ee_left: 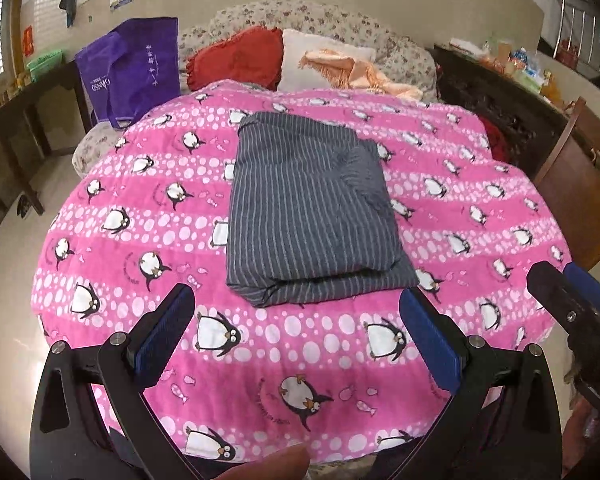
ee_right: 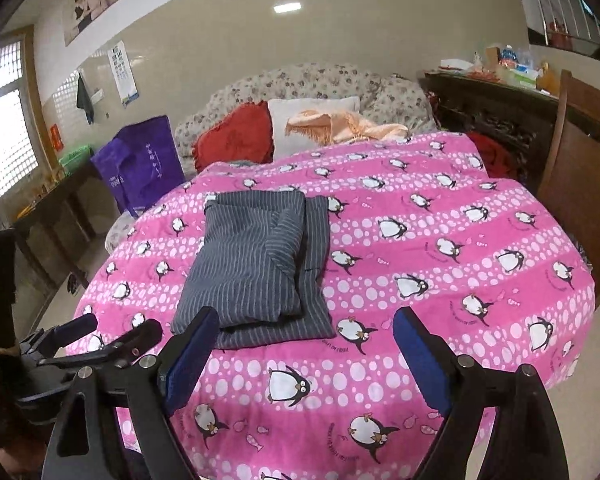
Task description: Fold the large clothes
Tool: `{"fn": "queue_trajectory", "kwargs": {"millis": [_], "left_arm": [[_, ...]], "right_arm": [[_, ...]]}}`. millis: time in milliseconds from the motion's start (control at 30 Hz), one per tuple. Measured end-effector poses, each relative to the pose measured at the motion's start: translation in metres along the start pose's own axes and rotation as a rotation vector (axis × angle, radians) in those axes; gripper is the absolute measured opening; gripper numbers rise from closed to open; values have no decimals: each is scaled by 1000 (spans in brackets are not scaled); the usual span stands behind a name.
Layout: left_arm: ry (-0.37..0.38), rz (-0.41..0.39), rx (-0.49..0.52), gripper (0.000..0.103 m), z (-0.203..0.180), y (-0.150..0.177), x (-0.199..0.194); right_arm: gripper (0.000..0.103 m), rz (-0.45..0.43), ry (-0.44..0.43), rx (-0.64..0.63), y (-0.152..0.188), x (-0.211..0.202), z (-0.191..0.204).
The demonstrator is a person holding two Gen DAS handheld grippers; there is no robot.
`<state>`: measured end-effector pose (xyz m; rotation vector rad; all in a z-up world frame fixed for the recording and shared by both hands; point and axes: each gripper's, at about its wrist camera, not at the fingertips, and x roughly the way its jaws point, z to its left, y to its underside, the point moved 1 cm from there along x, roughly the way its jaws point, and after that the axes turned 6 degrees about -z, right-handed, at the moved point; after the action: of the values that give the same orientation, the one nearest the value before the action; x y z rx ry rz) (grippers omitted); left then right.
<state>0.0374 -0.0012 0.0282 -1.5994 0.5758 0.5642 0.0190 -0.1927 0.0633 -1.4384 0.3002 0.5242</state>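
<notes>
A dark grey garment with thin white stripes [ee_left: 308, 216] lies folded into a thick rectangle on the pink penguin blanket [ee_left: 140, 216]; the right wrist view shows the same garment [ee_right: 252, 268] left of centre. My left gripper [ee_left: 296, 300] hovers open just in front of the garment's near edge, nothing between its blue pads [ee_left: 168, 332]. My right gripper [ee_right: 304, 320] is also open and empty, over the garment's near right corner. Each gripper appears at the edge of the other's view: the right gripper [ee_left: 572, 304] and the left gripper [ee_right: 112, 340].
Behind the blanket are a floral sofa [ee_left: 320, 20] with a red cushion [ee_left: 236, 60], a white cushion and a peach scarf [ee_left: 356, 72]. A purple bag [ee_left: 132, 68] stands back left. Dark tables flank both sides, and a wooden chair [ee_right: 580, 184] stands at right.
</notes>
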Motion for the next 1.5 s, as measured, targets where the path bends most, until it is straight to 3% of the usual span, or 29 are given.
{"fn": "queue_trajectory", "kwargs": {"millis": [467,1500], "left_arm": [[-27,-37,26,102,-8,11,-7],[-43,3,-8,102,-6,24,3]], "right_arm": [[87,-10,-12,-14,11,-6,6],[87,14,-18,-33,24,-1,15]]}}
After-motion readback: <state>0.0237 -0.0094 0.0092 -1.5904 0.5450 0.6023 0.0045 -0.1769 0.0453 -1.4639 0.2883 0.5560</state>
